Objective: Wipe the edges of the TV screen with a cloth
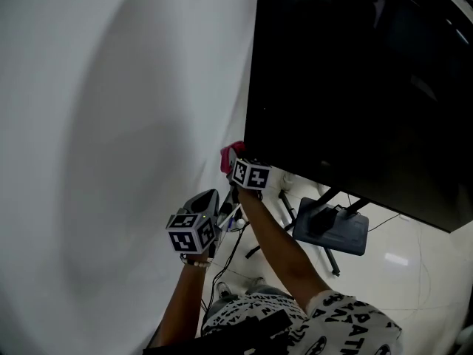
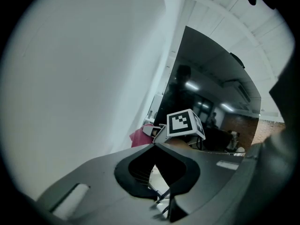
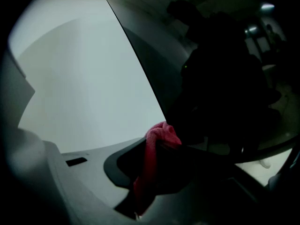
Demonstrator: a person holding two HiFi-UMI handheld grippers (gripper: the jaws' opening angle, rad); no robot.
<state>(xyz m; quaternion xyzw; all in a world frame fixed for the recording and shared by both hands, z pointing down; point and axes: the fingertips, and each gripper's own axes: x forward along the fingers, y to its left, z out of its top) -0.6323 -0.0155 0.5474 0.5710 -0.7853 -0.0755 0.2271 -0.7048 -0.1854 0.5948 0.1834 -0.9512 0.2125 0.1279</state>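
Observation:
The big black TV screen (image 1: 355, 87) fills the upper right of the head view, beside a white wall. A pink-red cloth (image 1: 228, 157) is pressed against its lower left corner, with my right gripper (image 1: 238, 163) shut on it. In the right gripper view the cloth (image 3: 152, 163) bunches between the jaws and touches the left edge of the TV screen (image 3: 211, 78). My left gripper (image 1: 211, 204) hangs lower left, apart from the screen. Its jaws stand slightly open in the left gripper view, with nothing held by the left gripper (image 2: 157, 168). That view also has the cloth (image 2: 139, 137).
The white wall (image 1: 111, 124) runs along the left, close behind the screen's edge. Below the TV stands its dark stand base (image 1: 332, 228) on a pale floor, with cables (image 1: 284, 205) trailing beside it. My patterned shirt (image 1: 325, 324) fills the bottom.

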